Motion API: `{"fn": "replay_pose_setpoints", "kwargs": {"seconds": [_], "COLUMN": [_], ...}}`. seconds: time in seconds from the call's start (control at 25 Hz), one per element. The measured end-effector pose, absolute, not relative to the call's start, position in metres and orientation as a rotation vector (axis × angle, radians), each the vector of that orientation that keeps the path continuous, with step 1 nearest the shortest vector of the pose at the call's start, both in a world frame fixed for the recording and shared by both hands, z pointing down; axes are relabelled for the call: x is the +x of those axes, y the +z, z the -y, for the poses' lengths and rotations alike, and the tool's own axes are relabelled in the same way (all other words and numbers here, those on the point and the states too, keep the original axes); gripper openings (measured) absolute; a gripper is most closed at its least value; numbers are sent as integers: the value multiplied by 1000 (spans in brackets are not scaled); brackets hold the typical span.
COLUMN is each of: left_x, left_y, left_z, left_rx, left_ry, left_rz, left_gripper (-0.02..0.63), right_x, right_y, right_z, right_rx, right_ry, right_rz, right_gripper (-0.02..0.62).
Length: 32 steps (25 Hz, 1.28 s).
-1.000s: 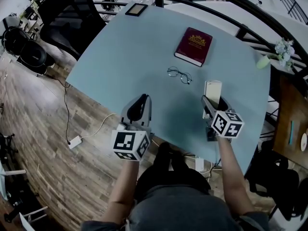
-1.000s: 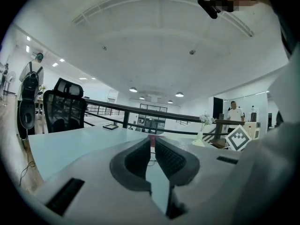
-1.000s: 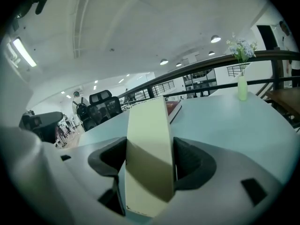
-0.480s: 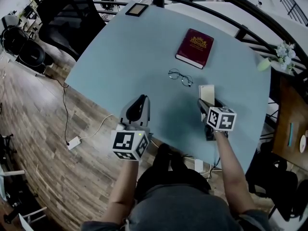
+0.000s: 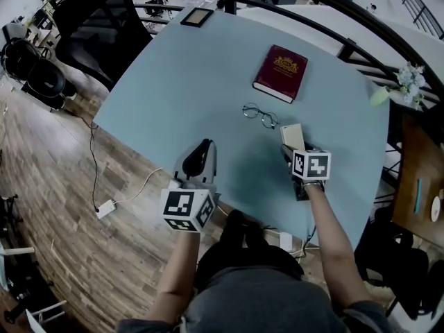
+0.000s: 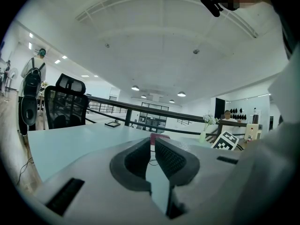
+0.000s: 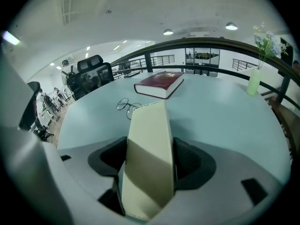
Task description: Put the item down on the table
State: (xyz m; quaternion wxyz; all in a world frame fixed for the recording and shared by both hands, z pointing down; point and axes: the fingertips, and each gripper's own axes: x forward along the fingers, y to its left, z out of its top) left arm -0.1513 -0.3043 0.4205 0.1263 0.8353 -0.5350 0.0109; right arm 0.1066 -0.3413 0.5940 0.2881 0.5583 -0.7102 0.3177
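Across most of the head view lies the pale blue bench [image 5: 173, 82], with wood flooring beyond its left and near edges. Note the black mesh office chair [image 5: 104, 26] standing off the bench's far left corner.

Locate the dark red book [image 5: 280, 73] lying flat on the far right part of the bench, its gold emblem facing up.

Your left gripper [image 5: 200, 150] sits over the near left edge of the bench, well apart from every object. Its own view shows the two ribbed jaws drawn together at the tips with nothing between them.

Your right gripper [image 5: 288, 148] sits over the near right part of the bench. Its jaws are clamped on the cream item [image 5: 293, 136], a flat rectangular piece held on edge, with one pad pressed against each broad face. The item projects forward past the jaw tips, toward the far side. No view shows whether its lower edge touches the bench.

Observe the wire-rimmed eyeglasses [image 5: 260, 114] lying on the bench between the book and the item, just to the far left of the item and clear of it.

A small dark framed panel [image 5: 197, 16] lies flat at the far edge of the bench.
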Motion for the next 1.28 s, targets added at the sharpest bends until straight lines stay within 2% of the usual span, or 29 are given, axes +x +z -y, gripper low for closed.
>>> {"fn": "replay_pose_setpoints", "kwargs": {"seconds": [1.0, 1.28], "left_x": [-156, -155], "left_y": [428, 429], "left_z": [303, 301], "left_rx": [2403, 2405], "left_ry": [47, 54], "left_rz": [1559, 1555], "left_gripper": [32, 32], "right_x": [95, 97], "right_y": [609, 608], "right_z": [340, 335], "right_rx": [1386, 1381], "right_ry": [657, 659], "right_rz": [1791, 1821], "right_gripper": [322, 348]}}
